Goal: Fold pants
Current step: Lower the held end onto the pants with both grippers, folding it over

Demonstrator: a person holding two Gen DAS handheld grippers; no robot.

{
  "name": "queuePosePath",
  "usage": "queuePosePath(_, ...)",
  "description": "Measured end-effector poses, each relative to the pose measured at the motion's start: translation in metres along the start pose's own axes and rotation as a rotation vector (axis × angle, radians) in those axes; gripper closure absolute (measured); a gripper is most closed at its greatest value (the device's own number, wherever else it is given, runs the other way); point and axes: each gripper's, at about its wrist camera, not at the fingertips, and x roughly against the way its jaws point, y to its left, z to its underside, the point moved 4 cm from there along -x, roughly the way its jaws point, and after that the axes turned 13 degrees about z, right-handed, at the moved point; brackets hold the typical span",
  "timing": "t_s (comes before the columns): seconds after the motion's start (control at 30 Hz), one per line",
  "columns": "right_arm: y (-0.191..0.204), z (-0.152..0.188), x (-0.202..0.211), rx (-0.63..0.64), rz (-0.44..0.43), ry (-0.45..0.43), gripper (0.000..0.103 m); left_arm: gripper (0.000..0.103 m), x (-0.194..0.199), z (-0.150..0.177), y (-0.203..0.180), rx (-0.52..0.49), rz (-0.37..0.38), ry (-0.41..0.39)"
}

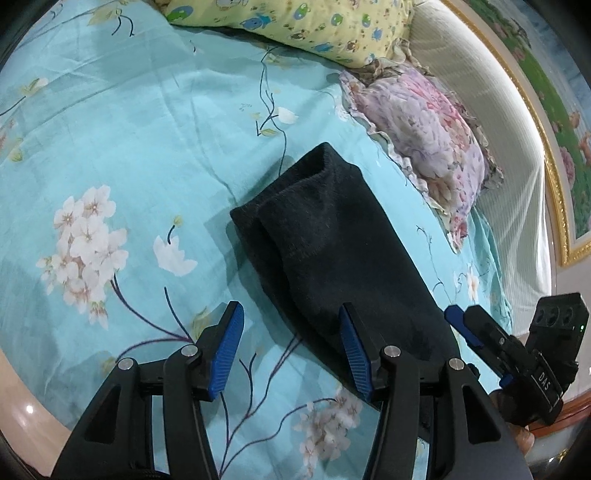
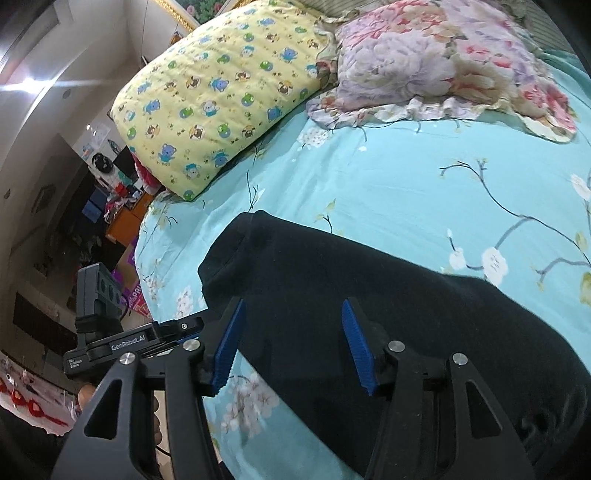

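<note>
Left wrist view: nearest the lens, the left gripper (image 1: 291,325) is seen with its blue pads spread wide, nothing pinched between them. The right-hand pad overlaps the near edge of the dark pants (image 1: 332,251); the left-hand pad hangs over bare sheet. The pants are laid in a long, narrow, folded strip running from the lower right up toward the middle of the turquoise floral bedsheet (image 1: 129,147). At the lower right edge the right gripper (image 1: 458,321) is seen beside the pants; whether it is spread or closed cannot be told from here. A yellow cartoon pillow (image 1: 314,26) and a pink floral pillow (image 1: 424,129) are placed at the far side of the bed, well apart from the pants.

Right wrist view: nearest the lens, the right gripper (image 2: 291,325) is shown spread wide, empty, held over the near part of the pants (image 2: 369,295). The pants stretch from right foreground to a rounded end at mid-left. The body of the left gripper is seen at lower left, its pads hidden. Both pillows lie at the top.
</note>
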Motion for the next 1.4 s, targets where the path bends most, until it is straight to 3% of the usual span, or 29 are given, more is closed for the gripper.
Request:
queuePosePath(0.27,0.016,-0.033,-0.035,0.086,-0.014,0.032,0.047,0.049,-0.012,-0.012,0.007,0.027,-0.009,0.006)
queuePosePath(0.53,0.041,-0.068,-0.09,0.222,-0.04,0.127,0.047,0.049,-0.021,-0.022,0.009,0.034,-0.007,-0.005)
queuePosePath(0.73,0.064,-0.077,-0.122,0.334,-0.071,0.187,0.047,0.051,-0.024,-0.026,0.012,0.032,0.006,-0.016)
queuePosePath(0.9,0.07,-0.079,-0.149,0.336,-0.093,0.261,0.048,0.056,-0.026,-0.029,0.013,0.02,0.005,-0.019)
queuePosePath(1.13,0.074,-0.075,-0.143,0.334,-0.099,0.241,0.074,0.072,-0.025,-0.03,0.01,0.013,0.021,-0.026)
queuePosePath(1.4,0.072,-0.081,-0.1,0.302,-0.125,0.151,0.078,0.078,-0.007,-0.033,-0.025,-0.047,0.051,-0.06)
